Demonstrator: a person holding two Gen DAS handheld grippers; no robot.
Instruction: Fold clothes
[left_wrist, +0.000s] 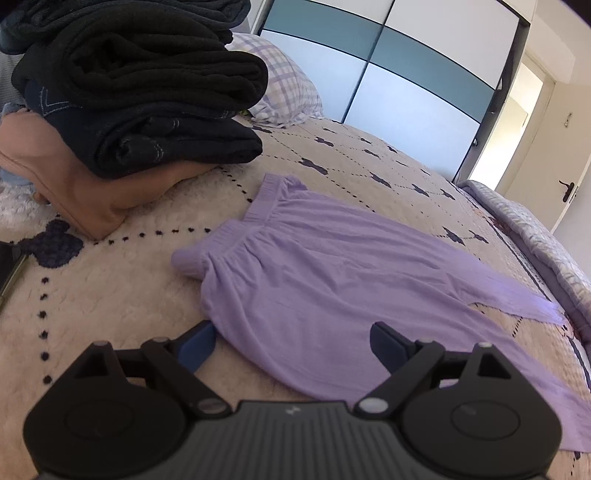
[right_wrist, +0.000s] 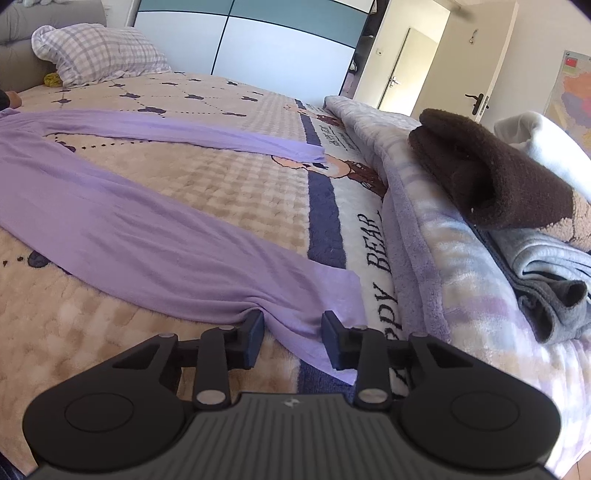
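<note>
bedroom with a quilted beige bed cover (right_wrist: 207, 184) under everything, wardrobe doors (left_wrist: 369, 74) behind. the purple trousers (left_wrist: 332, 266) lie flat across the bed, waistband toward the dark folded stack (left_wrist: 140, 110), legs splayed apart. my right gripper (right_wrist: 291, 334) sits at the near leg's cuff, cloth bunched between the jaws, but the pads don't look pressed onto it yet, so i call it not yet clamped. my left gripper (left_wrist: 291, 347) is spread wide, straddling the hip edge, holding nothing. risk as i see it: the thin fabric slips out on the lift, or i pinch the fluffy cover along with it. the folded blanket (right_wrist: 443, 240) and brown towel (right_wrist: 491, 166) crowd the right side, the dark stack hems in the left.
</note>
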